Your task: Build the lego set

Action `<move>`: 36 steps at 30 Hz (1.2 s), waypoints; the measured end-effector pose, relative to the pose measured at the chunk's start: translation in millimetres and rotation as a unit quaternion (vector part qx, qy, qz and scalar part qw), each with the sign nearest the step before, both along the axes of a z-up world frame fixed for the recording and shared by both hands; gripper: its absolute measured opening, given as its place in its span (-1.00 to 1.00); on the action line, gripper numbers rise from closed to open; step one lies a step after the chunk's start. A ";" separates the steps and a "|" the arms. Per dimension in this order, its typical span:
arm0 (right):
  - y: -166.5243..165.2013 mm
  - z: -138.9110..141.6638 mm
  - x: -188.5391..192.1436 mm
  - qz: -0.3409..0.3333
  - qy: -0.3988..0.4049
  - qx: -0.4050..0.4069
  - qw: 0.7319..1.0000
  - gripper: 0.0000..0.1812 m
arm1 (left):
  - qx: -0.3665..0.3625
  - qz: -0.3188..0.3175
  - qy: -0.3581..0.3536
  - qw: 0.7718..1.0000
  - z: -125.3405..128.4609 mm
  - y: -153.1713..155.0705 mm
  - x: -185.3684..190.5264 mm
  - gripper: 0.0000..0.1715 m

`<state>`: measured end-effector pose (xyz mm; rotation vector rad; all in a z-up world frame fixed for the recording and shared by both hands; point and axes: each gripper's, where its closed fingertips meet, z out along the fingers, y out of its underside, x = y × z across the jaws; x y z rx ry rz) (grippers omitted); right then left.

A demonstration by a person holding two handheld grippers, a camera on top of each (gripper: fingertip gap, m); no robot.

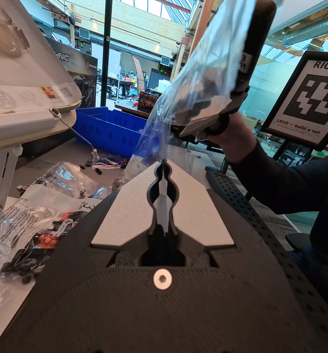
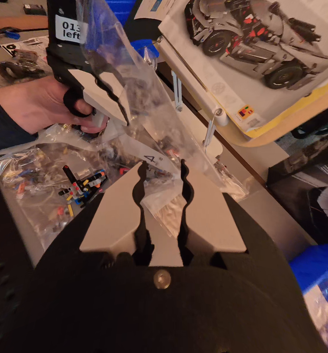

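Left wrist view: the left gripper (image 1: 164,162) has its jaws pressed together on the edge of a clear plastic bag (image 1: 193,91) of Lego parts, a white strip of the bag pinched between the wavy pads. The bag rises toward 1 o'clock, where it drapes over the right gripper (image 1: 199,122), held by a hand (image 1: 233,137) in a dark sleeve. At 11 o'clock of the pinch stands a blue bin (image 1: 109,126) on the grey table (image 1: 50,154); at 9 to 8 o'clock lie further sealed parts bags (image 1: 44,210), and small black pieces (image 1: 98,170) are scattered just in front of the bin. The instruction booklet (image 1: 25,76) rests tilted on a stand at 10 o'clock. A framed marker sign (image 1: 312,99) stands at 2 o'clock. Right wrist view: the right gripper (image 2: 163,162) has its jaws apart, the bag's serrated lower edge (image 2: 168,210) lying between the fingers; whether they touch it cannot be told. The left gripper (image 2: 121,112) appears at 11 o'clock, its jaws closed, with the bag (image 2: 132,86) in front of it. A small partly built assembly (image 2: 82,187) of black, grey, blue and yellow parts lies at 9 o'clock among the bags. The booklet's cover picture of a grey car (image 2: 254,38) fills the 1 o'clock corner.
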<state>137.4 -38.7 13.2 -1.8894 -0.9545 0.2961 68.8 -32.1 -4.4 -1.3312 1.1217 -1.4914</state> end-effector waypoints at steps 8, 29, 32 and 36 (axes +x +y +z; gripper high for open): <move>-86.3 -71.6 21.8 0.060 -0.059 -0.139 0.987 -0.64 | -0.002 0.002 0.000 1.000 -0.7 0.3 0.3 -1.00; -160.9 -185.5 28.7 0.129 -0.169 -0.298 0.931 -0.68 | -0.001 -0.001 0.002 1.000 -1.6 -1.0 1.5 -1.00; -161.9 -189.3 27.3 0.125 -0.164 -0.291 0.934 -0.79 | 0.000 -0.001 0.004 1.000 -1.6 -2.5 1.8 -1.00; -159.9 -191.4 27.1 0.123 -0.163 -0.283 0.937 -0.89 | -0.001 0.000 0.003 1.000 -1.1 -1.9 0.8 -1.00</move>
